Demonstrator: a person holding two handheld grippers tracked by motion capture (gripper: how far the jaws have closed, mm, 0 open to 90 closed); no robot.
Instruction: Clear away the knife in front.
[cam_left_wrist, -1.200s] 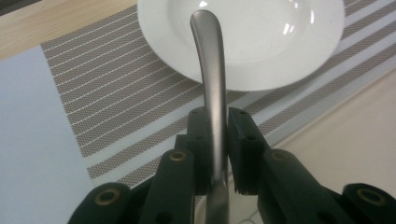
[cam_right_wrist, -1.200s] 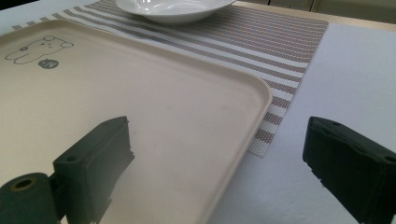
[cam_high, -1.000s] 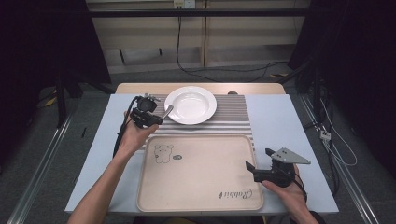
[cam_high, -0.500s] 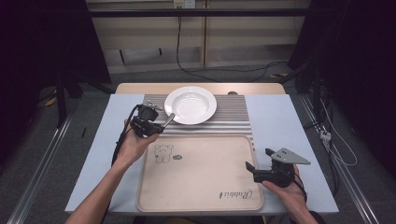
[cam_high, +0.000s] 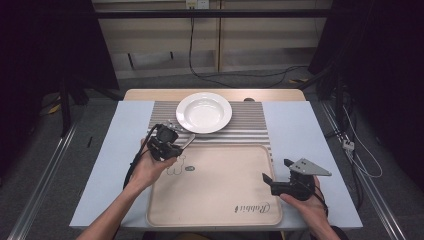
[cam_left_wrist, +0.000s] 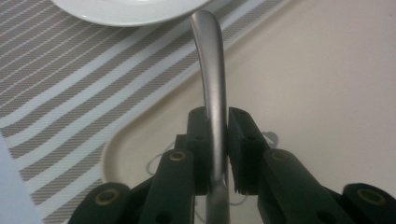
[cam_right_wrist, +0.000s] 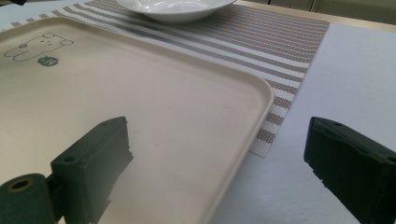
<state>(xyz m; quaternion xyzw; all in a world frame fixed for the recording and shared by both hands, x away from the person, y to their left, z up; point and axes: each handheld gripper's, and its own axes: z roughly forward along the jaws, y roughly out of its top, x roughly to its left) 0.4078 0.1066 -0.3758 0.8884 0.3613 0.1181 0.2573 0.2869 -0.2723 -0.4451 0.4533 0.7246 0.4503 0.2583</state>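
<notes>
A: While the surface (cam_high: 105, 170) carries a striped mat (cam_high: 250, 130) and beige tray (cam_high: 220, 200), where's the plate?
B: White plate (cam_high: 204, 112) sits on the mat, beyond the tray.
A: Left gripper (cam_left_wrist: 217, 140)?
B: Fingers (cam_left_wrist: 198, 140) clamped on a metal utensil handle (cam_left_wrist: 210, 70), over the tray's far-left corner, handle tip near the plate rim.
A: Right gripper (cam_right_wrist: 217, 158)?
B: Fingers (cam_right_wrist: 93, 158) wide apart, nothing between them, straddling the tray's right edge.

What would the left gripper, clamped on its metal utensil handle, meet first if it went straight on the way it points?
Most likely the round white plate: the left gripper points the curved metal utensil handle at its near rim, though depth is unclear.
</notes>
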